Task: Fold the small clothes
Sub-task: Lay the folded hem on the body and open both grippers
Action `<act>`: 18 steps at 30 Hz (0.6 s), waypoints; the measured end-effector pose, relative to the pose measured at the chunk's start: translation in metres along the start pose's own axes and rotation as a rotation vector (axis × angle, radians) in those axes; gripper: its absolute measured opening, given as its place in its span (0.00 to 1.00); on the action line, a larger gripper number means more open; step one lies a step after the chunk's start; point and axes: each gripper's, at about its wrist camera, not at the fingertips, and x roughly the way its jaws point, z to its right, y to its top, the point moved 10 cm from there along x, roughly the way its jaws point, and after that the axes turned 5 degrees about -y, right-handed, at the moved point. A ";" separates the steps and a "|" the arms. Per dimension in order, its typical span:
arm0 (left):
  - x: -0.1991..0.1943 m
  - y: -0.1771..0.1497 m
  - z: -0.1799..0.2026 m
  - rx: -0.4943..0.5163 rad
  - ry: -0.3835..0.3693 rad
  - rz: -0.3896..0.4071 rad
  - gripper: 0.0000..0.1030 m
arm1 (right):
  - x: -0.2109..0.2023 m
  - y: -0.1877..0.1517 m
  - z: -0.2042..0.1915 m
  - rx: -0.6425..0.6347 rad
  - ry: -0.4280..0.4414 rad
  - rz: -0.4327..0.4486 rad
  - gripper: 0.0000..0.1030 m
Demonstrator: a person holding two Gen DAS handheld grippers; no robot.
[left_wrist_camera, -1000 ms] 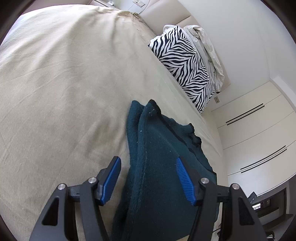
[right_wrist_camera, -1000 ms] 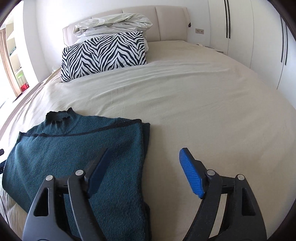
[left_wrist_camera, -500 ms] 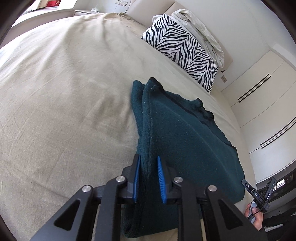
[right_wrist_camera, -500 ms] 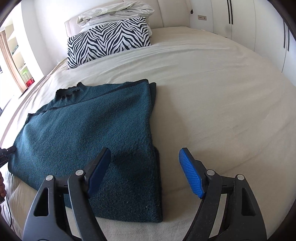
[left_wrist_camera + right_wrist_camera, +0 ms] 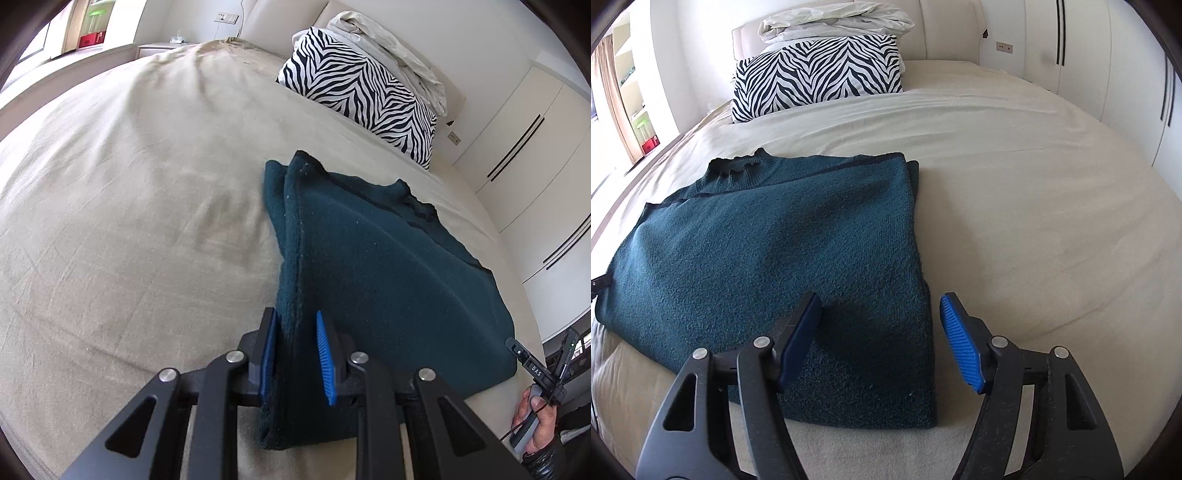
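Note:
A dark teal knitted sweater lies on the beige bed, sleeves folded in, collar toward the headboard. In the left wrist view the sweater has its left folded edge pinched between the blue pads of my left gripper, which is shut on it near the hem corner. My right gripper is open over the sweater's lower right corner, its left pad above the fabric and its right pad just past the sweater's right edge.
A zebra-striped pillow with a folded white duvet on top sits at the headboard. White wardrobe doors stand to the right. The other hand and its gripper handle show at the bed's edge.
My left gripper closed on the sweater's left folded edge and stays shut on it. My right gripper moved forward over the lower right corner and narrowed its opening a little.

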 end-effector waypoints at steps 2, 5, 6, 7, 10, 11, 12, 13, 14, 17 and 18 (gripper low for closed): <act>-0.001 0.000 -0.003 -0.002 0.014 0.003 0.19 | 0.001 -0.001 -0.002 -0.020 -0.017 -0.005 0.49; -0.003 0.001 -0.002 0.005 0.025 0.013 0.13 | 0.000 -0.001 -0.001 -0.039 -0.045 0.001 0.40; -0.005 0.002 -0.001 0.016 0.031 0.016 0.11 | 0.000 -0.001 0.001 -0.040 -0.053 0.002 0.34; -0.005 0.002 0.001 0.025 0.032 0.018 0.08 | 0.000 -0.001 0.003 -0.039 -0.055 0.001 0.31; -0.012 -0.001 0.006 0.048 0.045 0.034 0.07 | -0.001 0.000 0.006 -0.047 -0.068 0.006 0.19; -0.015 -0.003 0.006 0.046 0.048 0.044 0.07 | -0.001 0.000 0.007 -0.051 -0.071 0.007 0.17; -0.019 -0.005 0.005 0.041 0.049 0.056 0.07 | -0.002 0.000 0.007 -0.052 -0.071 0.010 0.17; -0.022 -0.008 0.004 0.031 0.049 0.064 0.07 | -0.001 0.000 0.007 -0.055 -0.072 0.009 0.17; -0.022 -0.012 0.002 0.019 0.047 0.062 0.07 | 0.000 -0.001 0.006 -0.061 -0.074 0.007 0.17; -0.013 -0.025 -0.010 -0.022 0.034 0.033 0.07 | 0.005 -0.003 0.006 -0.073 -0.079 -0.005 0.17; -0.012 -0.027 -0.013 -0.037 0.022 0.034 0.07 | 0.006 -0.003 0.006 -0.074 -0.079 -0.007 0.17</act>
